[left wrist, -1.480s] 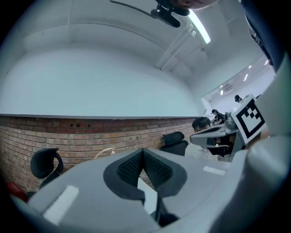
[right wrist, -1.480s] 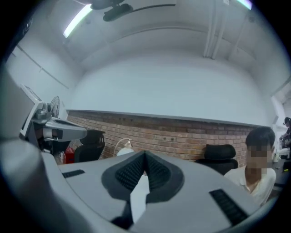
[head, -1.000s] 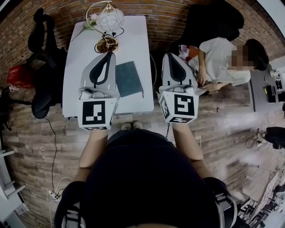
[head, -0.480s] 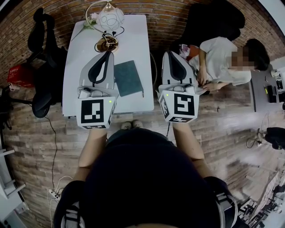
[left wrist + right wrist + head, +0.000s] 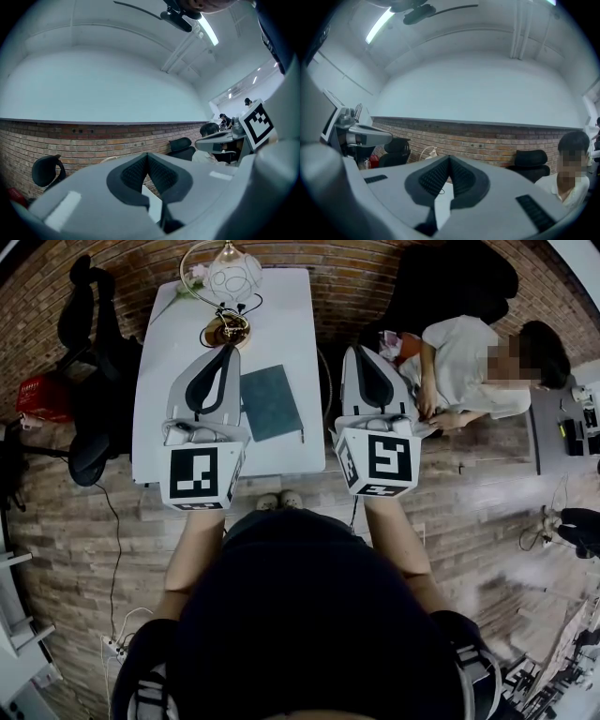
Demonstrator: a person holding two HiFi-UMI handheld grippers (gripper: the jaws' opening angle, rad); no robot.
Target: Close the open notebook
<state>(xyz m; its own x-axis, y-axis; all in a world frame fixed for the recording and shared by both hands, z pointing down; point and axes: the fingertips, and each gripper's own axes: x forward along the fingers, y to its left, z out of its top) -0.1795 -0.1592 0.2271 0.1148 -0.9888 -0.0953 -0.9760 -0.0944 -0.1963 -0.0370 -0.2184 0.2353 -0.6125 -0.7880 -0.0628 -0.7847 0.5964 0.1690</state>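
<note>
Left tongs [image 5: 228,352]: closed, gripping nothing, just left of dark teal rectangular notebook [image 5: 270,403]. Right tongs [image 5: 357,356]: closed, gripping nothing, right of notebook, past white bench [image 5: 281,315] edge. Notebook flat, seemingly closed already; long axis parallel to tongs; left nearer.

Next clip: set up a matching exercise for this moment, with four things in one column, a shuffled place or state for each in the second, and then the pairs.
Things
1. notebook
2. lamp
3. right gripper
4. office chair

Places and states
A. on the floor, left of the table
B. jaws together, nothing between them
C. lying closed on the table
D. at the table's far end

Pairs: 1-C, 2-D, 3-B, 4-A
</note>
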